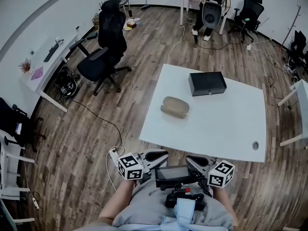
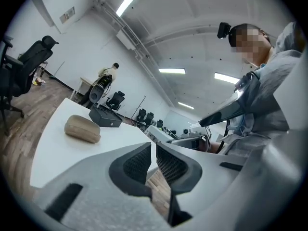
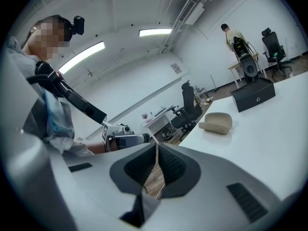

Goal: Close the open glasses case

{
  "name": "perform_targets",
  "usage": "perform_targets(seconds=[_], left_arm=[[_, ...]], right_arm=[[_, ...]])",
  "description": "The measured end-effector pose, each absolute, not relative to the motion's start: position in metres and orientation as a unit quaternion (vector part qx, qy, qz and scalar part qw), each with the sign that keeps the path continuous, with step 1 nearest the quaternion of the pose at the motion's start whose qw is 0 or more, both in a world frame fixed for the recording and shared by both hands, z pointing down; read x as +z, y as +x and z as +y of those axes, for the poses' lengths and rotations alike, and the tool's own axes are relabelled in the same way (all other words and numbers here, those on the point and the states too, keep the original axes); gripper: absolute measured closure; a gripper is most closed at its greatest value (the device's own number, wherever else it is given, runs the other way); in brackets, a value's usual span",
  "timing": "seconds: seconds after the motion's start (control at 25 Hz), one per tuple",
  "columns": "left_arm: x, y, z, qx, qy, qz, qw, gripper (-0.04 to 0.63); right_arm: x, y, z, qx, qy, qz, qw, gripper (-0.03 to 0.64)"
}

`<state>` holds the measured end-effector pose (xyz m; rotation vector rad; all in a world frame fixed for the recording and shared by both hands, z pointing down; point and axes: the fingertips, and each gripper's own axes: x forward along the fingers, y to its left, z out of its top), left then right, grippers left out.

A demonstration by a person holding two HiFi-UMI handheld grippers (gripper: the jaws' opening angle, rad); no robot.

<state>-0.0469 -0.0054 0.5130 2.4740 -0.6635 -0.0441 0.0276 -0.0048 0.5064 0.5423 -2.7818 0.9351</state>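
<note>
Two grippers sit nearest, low over the person's lap, short of the near edge of the table. Left gripper (image 1: 155,158): jaws almost together with a thin sliver between the pads, nothing held. Right gripper (image 1: 196,162): jaws pressed together, nothing held. One dark screened device (image 1: 174,175) sits between them on the lap. One glasses case (image 1: 174,107), tan and oval, lies on the white table (image 1: 231,129), left of centre and well apart from both grippers. Its long axis runs left to right across the table, the right end tipped slightly nearer. The domed lid is on top and the lower half shows as a lip along the near side. The lid looks only slightly lifted; how wide the gap is cannot be told. One black box (image 1: 207,83) sits just beyond the case, farther and to the right, near it but not touching, one long side facing the near edge. One small round hole (image 1: 255,145) is in the near right corner of the tabletop. Off the table to the left, one black office chair (image 1: 101,57) stands on the wood floor, and one white power strip (image 1: 113,153) lies by the near left corner.
</note>
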Motion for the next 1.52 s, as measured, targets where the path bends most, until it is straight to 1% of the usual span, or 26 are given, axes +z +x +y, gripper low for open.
perform_targets(seconds=[0.28,0.4,0.6,0.76,1.0,1.08,1.16,1.28,1.36,1.48,1.52], left_arm=[[0.518,-0.092,-0.063,-0.011,0.930,-0.248,0.273,0.572],[0.523,-0.100,-0.086,0.002,0.932,-0.247,0.264,0.572],[0.520,-0.100,-0.125,0.040,0.941,-0.244,0.231,0.572],[0.515,-0.098,-0.161,0.083,0.946,-0.251,0.190,0.572],[0.525,-0.102,-0.227,0.189,0.939,-0.266,0.112,0.570],[0.537,-0.104,-0.244,0.240,0.932,-0.258,0.090,0.548],[0.549,-0.103,-0.257,0.284,0.924,-0.246,0.068,0.492],[0.569,-0.097,-0.271,0.338,0.914,-0.222,0.041,0.489],[0.586,-0.095,-0.278,0.375,0.904,-0.207,0.021,0.489],[0.609,-0.092,-0.288,0.420,0.888,-0.186,-0.007,0.489],[0.615,-0.091,-0.291,0.430,0.884,-0.181,-0.013,0.489]], right_arm=[[0.505,-0.001,-0.058,0.300,0.226,-0.925,0.067,0.584],[0.510,0.001,-0.074,0.290,0.244,-0.922,0.081,0.583],[0.522,0.007,-0.109,0.243,0.254,-0.926,0.139,0.584],[0.521,0.004,-0.147,0.177,0.246,-0.934,0.187,0.583],[0.534,-0.003,-0.205,0.102,0.240,-0.931,0.254,0.583],[0.541,-0.009,-0.219,0.084,0.236,-0.928,0.277,0.583],[0.548,-0.016,-0.231,0.064,0.231,-0.923,0.300,0.581],[0.560,-0.022,-0.250,0.025,0.228,-0.911,0.342,0.580],[0.570,-0.025,-0.260,0.002,0.229,-0.901,0.370,0.569],[0.588,-0.027,-0.272,-0.011,0.231,-0.885,0.405,0.513],[0.595,-0.027,-0.276,-0.012,0.231,-0.880,0.414,0.511]])
